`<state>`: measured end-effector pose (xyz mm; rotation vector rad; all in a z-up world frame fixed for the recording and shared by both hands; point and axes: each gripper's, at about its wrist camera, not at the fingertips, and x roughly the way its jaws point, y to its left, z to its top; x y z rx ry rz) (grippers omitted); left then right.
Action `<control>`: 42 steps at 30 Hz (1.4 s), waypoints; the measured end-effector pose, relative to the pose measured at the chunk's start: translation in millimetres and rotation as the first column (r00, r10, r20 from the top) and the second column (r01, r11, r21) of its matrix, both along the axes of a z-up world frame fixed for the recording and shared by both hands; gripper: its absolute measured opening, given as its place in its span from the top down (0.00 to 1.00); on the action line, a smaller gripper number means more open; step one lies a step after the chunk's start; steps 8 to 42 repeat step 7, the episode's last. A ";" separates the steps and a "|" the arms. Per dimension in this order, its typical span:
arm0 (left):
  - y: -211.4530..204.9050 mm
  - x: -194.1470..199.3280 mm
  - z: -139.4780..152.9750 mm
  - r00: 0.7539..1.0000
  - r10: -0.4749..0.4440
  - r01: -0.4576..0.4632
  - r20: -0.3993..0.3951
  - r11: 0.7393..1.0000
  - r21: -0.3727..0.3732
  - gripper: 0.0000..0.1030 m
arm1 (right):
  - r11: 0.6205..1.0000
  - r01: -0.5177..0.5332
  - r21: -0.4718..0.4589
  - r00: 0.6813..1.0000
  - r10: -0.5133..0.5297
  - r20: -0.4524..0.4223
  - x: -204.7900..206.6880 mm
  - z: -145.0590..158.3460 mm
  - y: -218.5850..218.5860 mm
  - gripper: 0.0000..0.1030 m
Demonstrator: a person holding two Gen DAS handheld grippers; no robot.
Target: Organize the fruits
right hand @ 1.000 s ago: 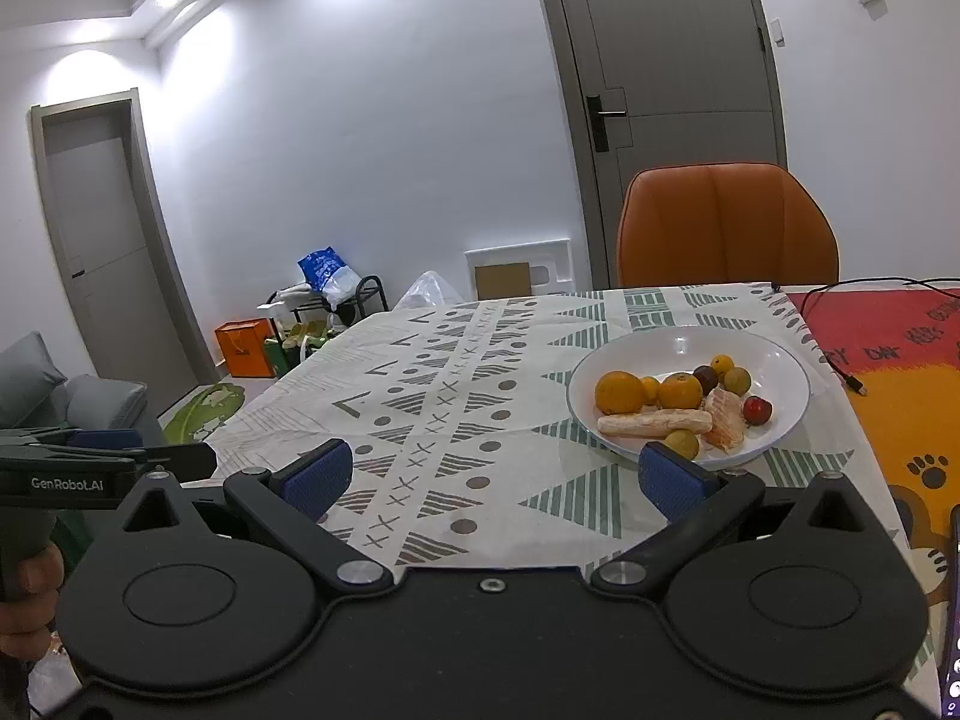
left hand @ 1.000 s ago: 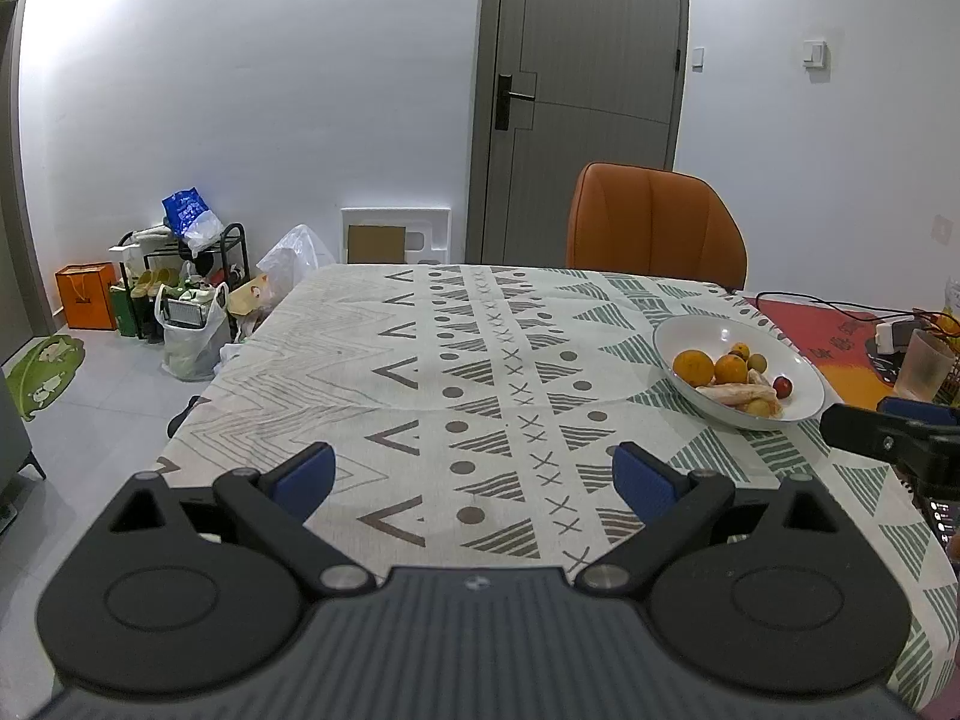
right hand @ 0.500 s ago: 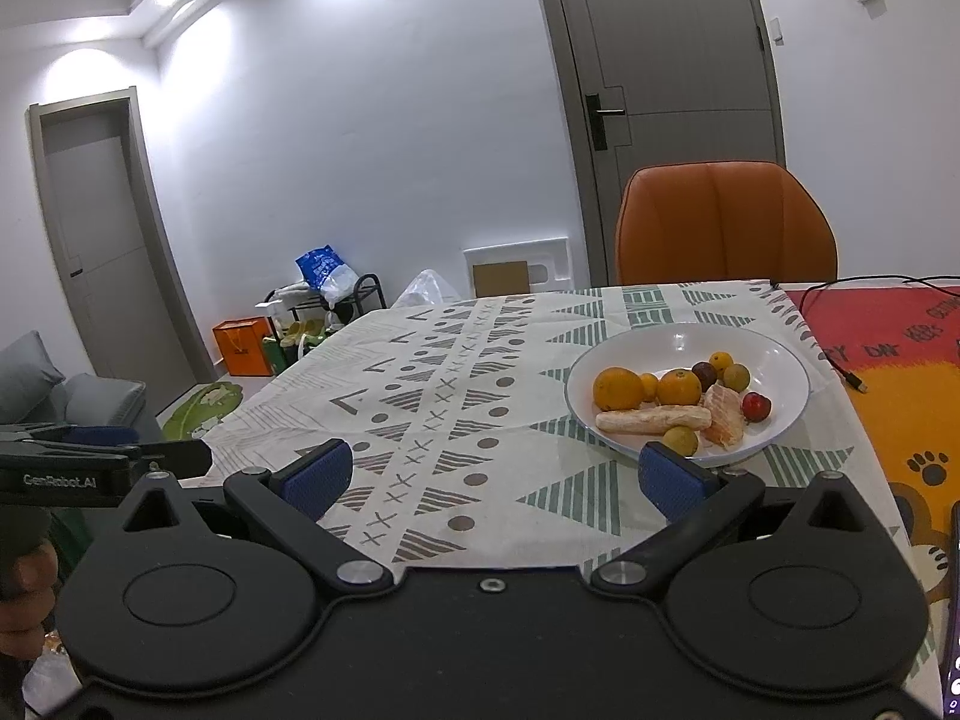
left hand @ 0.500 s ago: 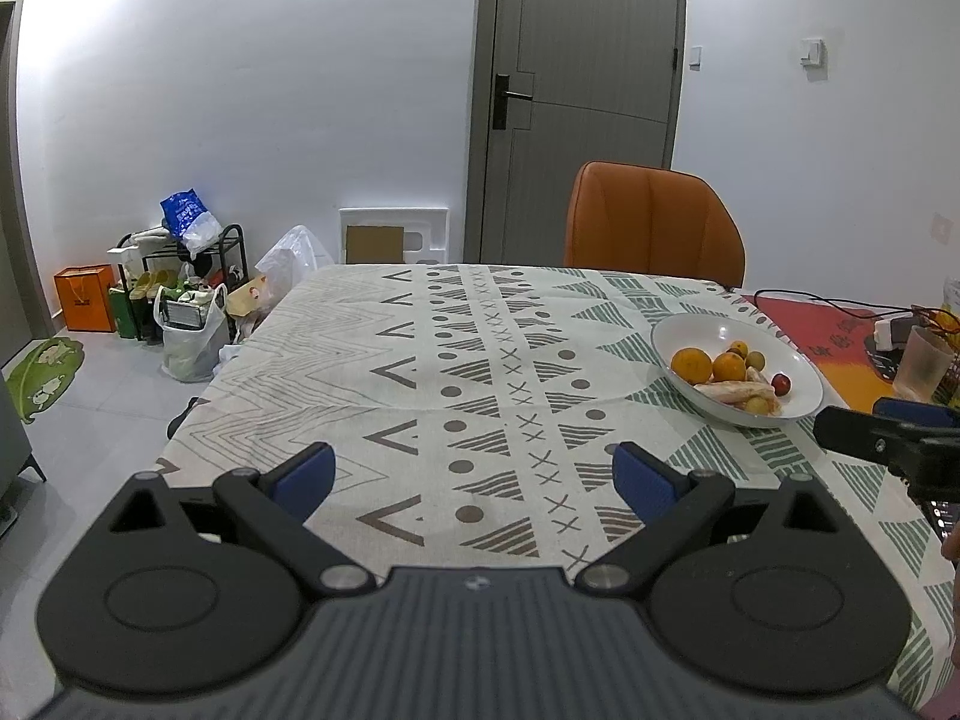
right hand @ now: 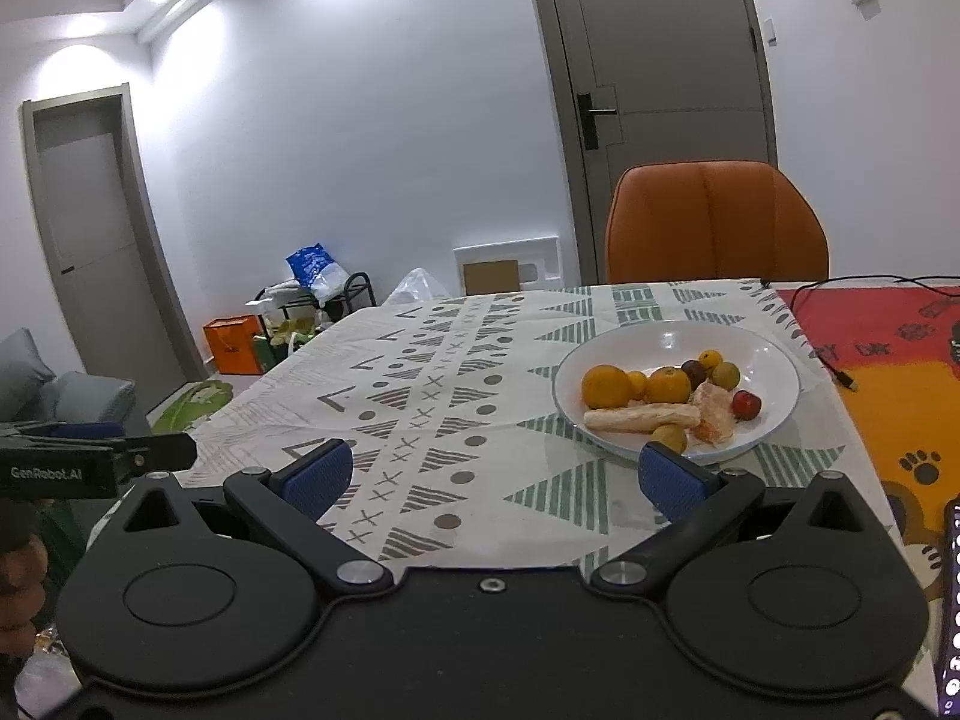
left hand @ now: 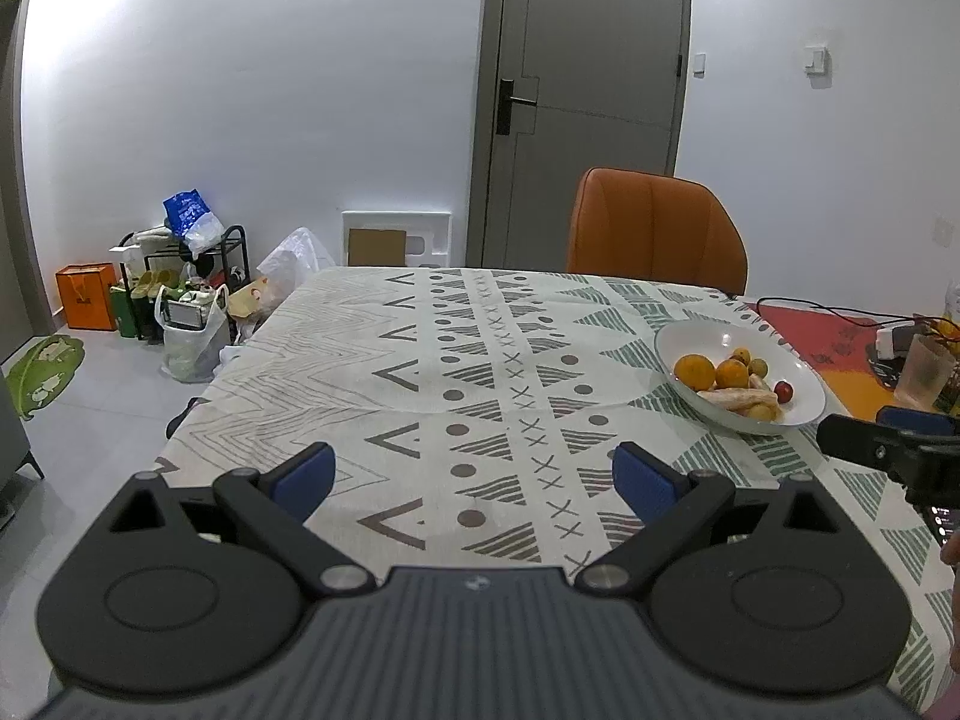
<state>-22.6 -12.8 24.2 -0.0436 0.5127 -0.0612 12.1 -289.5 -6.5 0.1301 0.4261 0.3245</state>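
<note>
A white bowl [right hand: 774,354] [left hand: 678,342] on the patterned tablecloth [left hand: 456,348] holds two oranges [right hand: 607,386], small yellow and green fruits, a dark plum [right hand: 693,369], a red cherry-like fruit [right hand: 746,403], a peeled banana [right hand: 641,418] and a citrus piece. My right gripper [right hand: 492,474] hovers open above the table's near edge, its right pad just in front of the bowl. My left gripper [left hand: 474,474] is open over the cloth, left of the bowl, holding nothing. Each gripper's body shows at the edge of the other's view.
An orange chair [right hand: 717,222] stands at the table's far side before a grey door [left hand: 588,96]. A red and orange mat [right hand: 888,360] with a black cable covers the table's right part. A cup [left hand: 927,371] stands right of the bowl. Bags and a rack [left hand: 180,294] sit on the floor at left.
Both views have shifted only slightly; the bowl sits marginally differently in the frames. Both grippers stay open and empty.
</note>
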 end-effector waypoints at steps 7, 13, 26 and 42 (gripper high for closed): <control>4.3 5.1 -3.6 1.000 0.001 -0.001 -0.012 1.000 -0.006 0.05 | 1.000 0.011 0.008 1.000 -0.011 -0.015 6.4 -4.2 -1.5 0.00; 4.3 5.1 -3.6 1.000 0.001 -0.001 -0.012 1.000 -0.006 0.05 | 1.000 0.011 0.008 1.000 -0.011 -0.015 6.4 -4.2 -1.5 0.00; 4.3 5.1 -3.6 1.000 0.001 -0.001 -0.012 1.000 -0.006 0.05 | 1.000 0.011 0.008 1.000 -0.011 -0.015 6.4 -4.2 -1.5 0.00; 4.3 5.1 -3.6 1.000 0.001 -0.001 -0.012 1.000 -0.006 0.05 | 1.000 0.011 0.008 1.000 -0.011 -0.015 6.4 -4.2 -1.5 0.00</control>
